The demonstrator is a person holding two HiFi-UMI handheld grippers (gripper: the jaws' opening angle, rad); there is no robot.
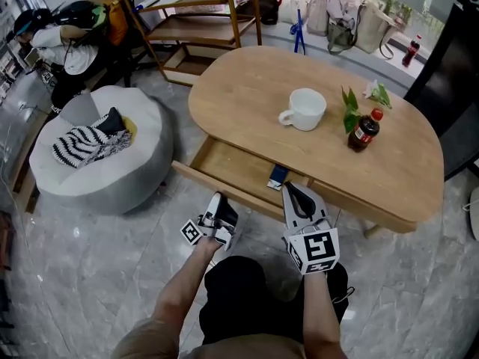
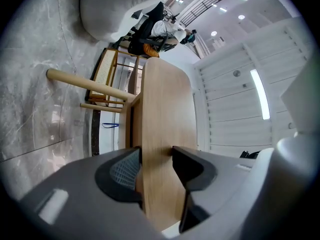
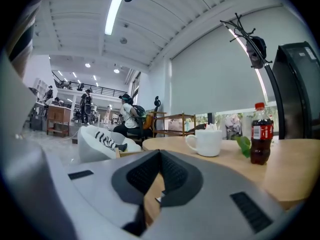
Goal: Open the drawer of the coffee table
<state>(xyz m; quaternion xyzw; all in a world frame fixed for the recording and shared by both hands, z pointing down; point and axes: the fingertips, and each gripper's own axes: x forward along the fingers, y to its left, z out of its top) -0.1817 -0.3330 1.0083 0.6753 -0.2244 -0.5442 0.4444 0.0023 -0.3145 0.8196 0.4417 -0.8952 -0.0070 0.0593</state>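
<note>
Seems mid-pull on the drawer (image 1: 224,163) of the coffee table (image 1: 247,88), with the left gripper (image 2: 156,159) pinched on its front and the right gripper (image 3: 159,154) closed and empty; next, pull straight back.

Pouf (image 1: 142,163) flanks the drawer's (image 1: 232,167) left; tabletop (image 1: 247,103) overhangs its rear.

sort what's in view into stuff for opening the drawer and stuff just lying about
For the job: drawer, table, left tongs on the drawer front, right tongs.
Lying about: mug, cola bottle, leaves, pouf, striped cloth.
</note>
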